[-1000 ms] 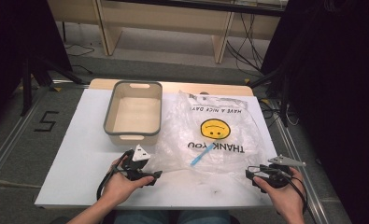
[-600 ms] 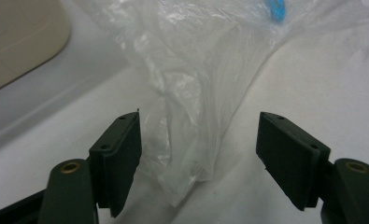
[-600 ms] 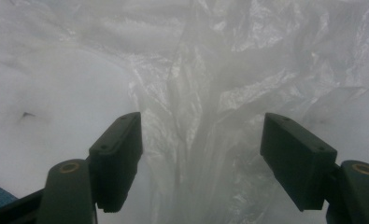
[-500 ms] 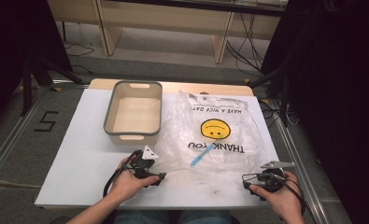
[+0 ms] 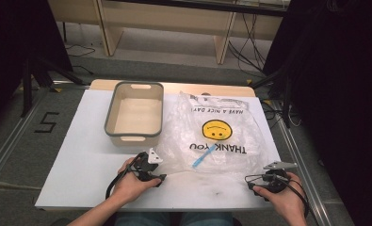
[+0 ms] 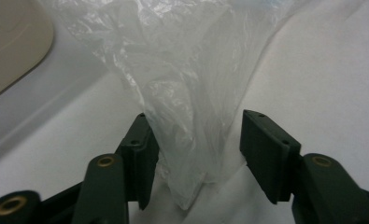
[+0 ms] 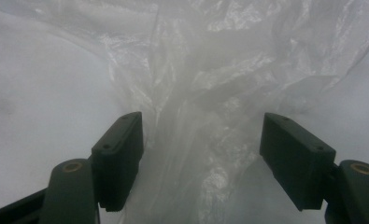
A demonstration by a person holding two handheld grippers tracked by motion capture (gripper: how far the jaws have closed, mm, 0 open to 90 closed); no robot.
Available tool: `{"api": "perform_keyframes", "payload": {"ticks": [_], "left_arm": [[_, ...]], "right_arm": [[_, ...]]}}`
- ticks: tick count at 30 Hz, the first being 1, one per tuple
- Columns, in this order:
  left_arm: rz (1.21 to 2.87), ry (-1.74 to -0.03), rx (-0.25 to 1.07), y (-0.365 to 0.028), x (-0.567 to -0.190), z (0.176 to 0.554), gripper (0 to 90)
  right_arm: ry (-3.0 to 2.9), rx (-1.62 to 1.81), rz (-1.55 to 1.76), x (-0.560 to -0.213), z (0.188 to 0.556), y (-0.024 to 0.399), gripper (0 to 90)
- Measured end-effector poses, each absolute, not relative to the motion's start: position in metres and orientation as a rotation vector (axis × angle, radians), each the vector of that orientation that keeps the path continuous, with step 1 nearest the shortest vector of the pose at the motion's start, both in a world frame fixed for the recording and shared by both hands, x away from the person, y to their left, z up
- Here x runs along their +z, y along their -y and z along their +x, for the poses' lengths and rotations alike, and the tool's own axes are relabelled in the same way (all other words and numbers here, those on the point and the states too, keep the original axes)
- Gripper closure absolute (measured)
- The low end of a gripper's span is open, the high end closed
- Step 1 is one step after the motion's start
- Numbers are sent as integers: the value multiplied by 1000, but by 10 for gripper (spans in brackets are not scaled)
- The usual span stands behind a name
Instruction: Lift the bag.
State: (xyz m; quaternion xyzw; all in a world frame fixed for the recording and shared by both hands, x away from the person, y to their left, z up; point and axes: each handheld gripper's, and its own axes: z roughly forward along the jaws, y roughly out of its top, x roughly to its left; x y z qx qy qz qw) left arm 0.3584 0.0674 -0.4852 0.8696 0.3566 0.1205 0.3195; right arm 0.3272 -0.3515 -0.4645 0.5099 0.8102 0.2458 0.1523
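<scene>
Left gripper (image 6: pixel 196 154) jaws have just been closing since the earlier frame, bag (image 6: pixel 191 116) handle between fingers (image 6: pixel 142 154), not yet pinched. Right gripper (image 7: pixel 201 158) jaws apart, bag between them. Step: grasping handles. Next: close both fully, then lift

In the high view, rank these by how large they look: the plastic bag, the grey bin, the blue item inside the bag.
1. Plastic bag, the widest spread.
2. Grey bin, clearly smaller than the bag.
3. Blue item, a thin sliver, by far the smallest.
</scene>
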Motion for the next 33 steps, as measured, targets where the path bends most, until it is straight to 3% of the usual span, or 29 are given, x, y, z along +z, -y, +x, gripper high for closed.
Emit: {"api": "perform_keyframes", "payload": {"ticks": [5,11,21,26,33], "left_arm": [[2270,-950,307,-67,-485,359,573],[2274,-937,338,-62,-485,354,707],[2283,-902,379,-56,-487,346,880],[2270,-870,396,-58,-487,346,894],[2229,-855,443,-64,-475,345,895]], "right_arm": [[-2337,700,1480,-470,327,355,310],[-2353,655,1431,-469,326,354,405],[-2420,655,1374,-467,323,345,707],[-2428,684,1368,-467,323,345,864],[-2427,692,1377,-465,323,346,900]]}}
